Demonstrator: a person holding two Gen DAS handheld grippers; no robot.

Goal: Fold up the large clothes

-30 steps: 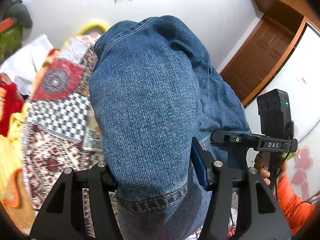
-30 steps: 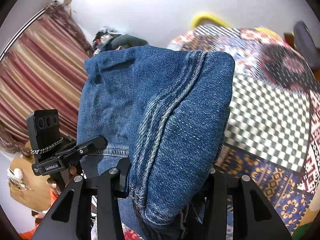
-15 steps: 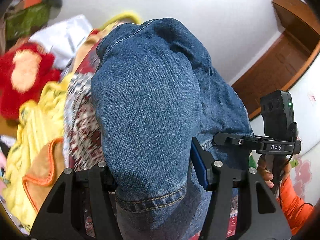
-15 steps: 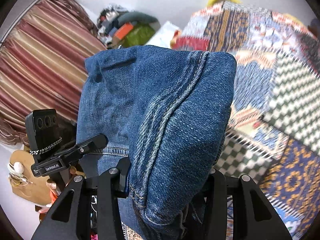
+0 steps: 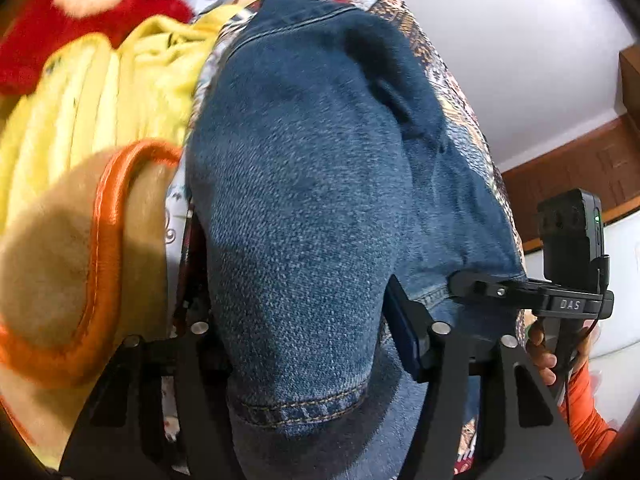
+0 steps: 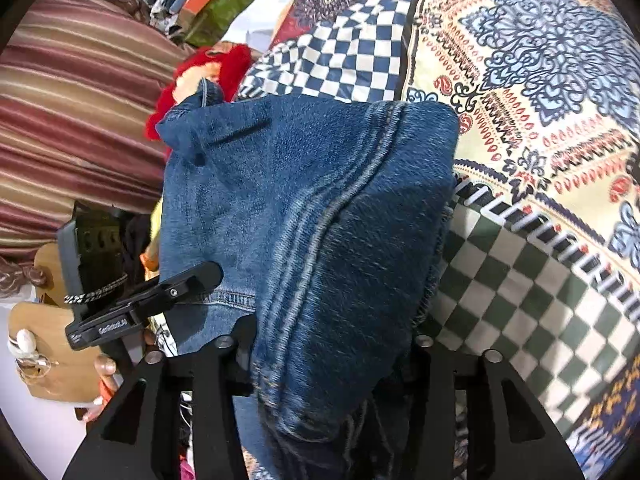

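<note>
Denim fills both views: heavy blue jeans [image 5: 312,208], coarse twill weave with paler worn patches, a stitched hem in tan thread near the left claw [image 5: 304,344] and a triple-stitched side seam curving down toward the right claw [image 6: 320,356]. The jeans hang bunched in thick folds between the two claws, above a bed covered by a smooth patchwork bedspread [image 6: 540,100] of blue-and-white checks, green checks and paisley medallions.

Each claw is matte black plastic with angular arms and silver screws. The left claw's jaws stand partly apart with a fat roll of denim between them; a blue pad shows on its right finger, edge against the cloth. The right claw's jaws are also partly apart, with a seam fold packed between them. Both have just been opening, cloth wedged between the jaws all the while.

To the left lie a fluffy yellow blanket [image 5: 100,92], a tan plush cushion edged in orange [image 5: 72,248], and a red furry toy [image 5: 80,8]. Striped maroon curtains [image 6: 72,100] hang far left in the right view.
</note>
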